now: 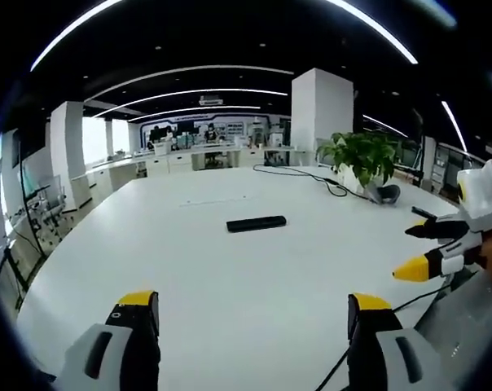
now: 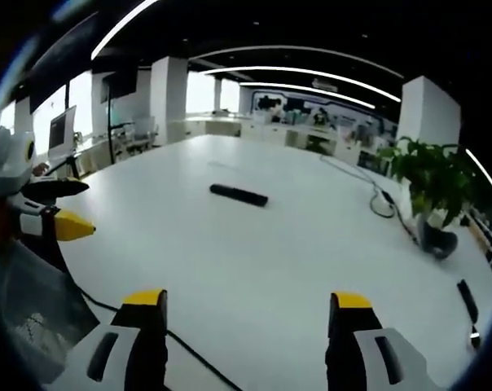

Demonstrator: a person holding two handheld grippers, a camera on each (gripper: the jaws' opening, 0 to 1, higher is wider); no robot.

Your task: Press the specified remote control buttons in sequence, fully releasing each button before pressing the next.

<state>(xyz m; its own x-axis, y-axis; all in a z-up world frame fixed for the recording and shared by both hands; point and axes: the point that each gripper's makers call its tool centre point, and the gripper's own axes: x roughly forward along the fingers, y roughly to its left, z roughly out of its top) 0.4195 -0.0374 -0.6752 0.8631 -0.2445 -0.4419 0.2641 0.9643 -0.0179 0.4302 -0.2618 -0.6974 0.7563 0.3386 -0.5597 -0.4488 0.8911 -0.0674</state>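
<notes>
The black remote control (image 1: 256,223) lies flat near the middle of the white table (image 1: 230,285), well apart from both grippers and touching nothing else. The left gripper (image 1: 254,314) and the right gripper (image 2: 248,314) both hover above the near edge with jaws spread wide, holding nothing. A potted plant (image 1: 362,159) stands farther back beside a black cable (image 1: 307,175).

Wide white table (image 1: 230,277), potted plant (image 1: 362,159), white pillars (image 1: 321,114), curved ceiling light strips (image 1: 189,94), bright windows (image 2: 199,91) beyond.
</notes>
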